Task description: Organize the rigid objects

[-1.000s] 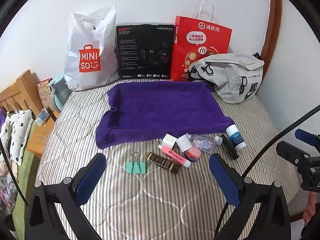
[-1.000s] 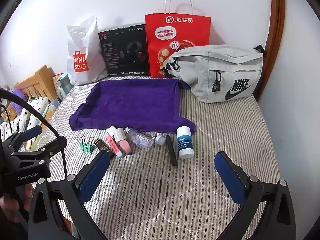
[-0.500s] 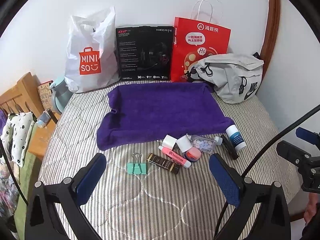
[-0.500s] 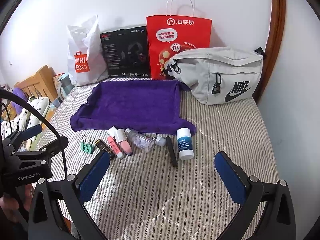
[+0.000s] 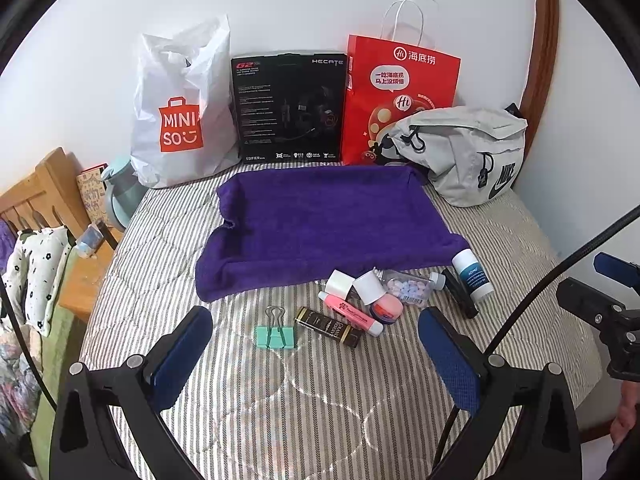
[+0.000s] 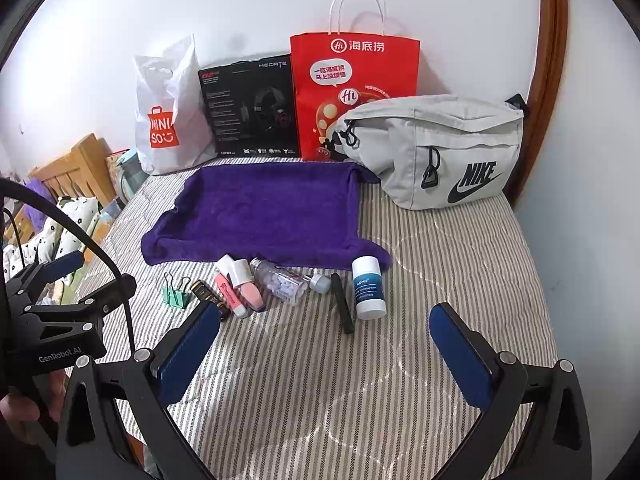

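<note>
Lot: small rigid items in a loose row on a striped mattress point(image 5: 320, 400), just in front of the near edge of a purple towel point(image 5: 320, 216), which lies bare. From left in the left-wrist view: green binder clip point(image 5: 275, 336), dark tube point(image 5: 328, 327), pink marker point(image 5: 352, 313), white-capped pink tube point(image 5: 378, 298), clear pill bottle point(image 5: 408, 283), black stick point(image 5: 460, 294), white-and-blue stick point(image 5: 472, 274). Left gripper point(image 5: 316, 356): jaws wide apart, empty, held above the mattress; clip and dark tube lie just ahead between its blue pads, the clip nearest. The dark tube's long axis runs across the view, slanting toward the right. Right gripper point(image 6: 326, 356): jaws apart, empty; the black stick point(image 6: 342, 303) and white-and-blue stick point(image 6: 369, 287) lie ahead, both long axes pointing roughly away from it toward the towel. Judgement: left hand is the nearer for the clip end of the row, right hand for the stick end; nothing yet sits on the towel, so sorting appears not begun. Against the frame a second ago: the items lie unmoved; both views have shifted only slightly, the back-row bags sitting a little lower in frame; jaw spread unchanged.
</note>
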`<state>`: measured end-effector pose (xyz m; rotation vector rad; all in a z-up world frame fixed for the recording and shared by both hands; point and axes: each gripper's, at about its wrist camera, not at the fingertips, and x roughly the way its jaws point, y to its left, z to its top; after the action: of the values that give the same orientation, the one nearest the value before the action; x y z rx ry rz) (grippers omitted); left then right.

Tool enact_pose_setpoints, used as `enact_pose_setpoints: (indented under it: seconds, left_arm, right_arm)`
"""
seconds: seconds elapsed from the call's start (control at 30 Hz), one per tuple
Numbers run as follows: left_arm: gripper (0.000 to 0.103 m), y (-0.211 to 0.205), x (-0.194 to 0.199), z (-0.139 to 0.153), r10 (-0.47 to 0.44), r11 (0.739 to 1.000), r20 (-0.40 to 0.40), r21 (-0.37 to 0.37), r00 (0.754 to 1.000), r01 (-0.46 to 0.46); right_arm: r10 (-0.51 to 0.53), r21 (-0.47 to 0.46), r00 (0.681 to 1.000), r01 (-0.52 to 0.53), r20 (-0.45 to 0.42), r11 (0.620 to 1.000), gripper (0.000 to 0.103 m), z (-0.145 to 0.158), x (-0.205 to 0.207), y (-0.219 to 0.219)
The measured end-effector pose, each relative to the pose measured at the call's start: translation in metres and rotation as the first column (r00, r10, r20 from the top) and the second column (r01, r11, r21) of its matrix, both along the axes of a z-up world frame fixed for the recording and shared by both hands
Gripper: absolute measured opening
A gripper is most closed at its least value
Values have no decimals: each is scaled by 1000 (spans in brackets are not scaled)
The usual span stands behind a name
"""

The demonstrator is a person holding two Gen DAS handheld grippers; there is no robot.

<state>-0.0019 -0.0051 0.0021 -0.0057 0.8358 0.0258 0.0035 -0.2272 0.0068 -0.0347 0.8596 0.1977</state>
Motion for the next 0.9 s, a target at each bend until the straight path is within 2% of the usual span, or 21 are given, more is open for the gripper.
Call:
enact_pose_setpoints:
  seconds: [0.9]
  left_arm:
    - [103, 2, -5, 6, -3, 1000, 10, 3, 1000, 3]
  right_arm:
    - [12, -3, 1000, -12, 11, 1000, 103, 0, -4, 5]
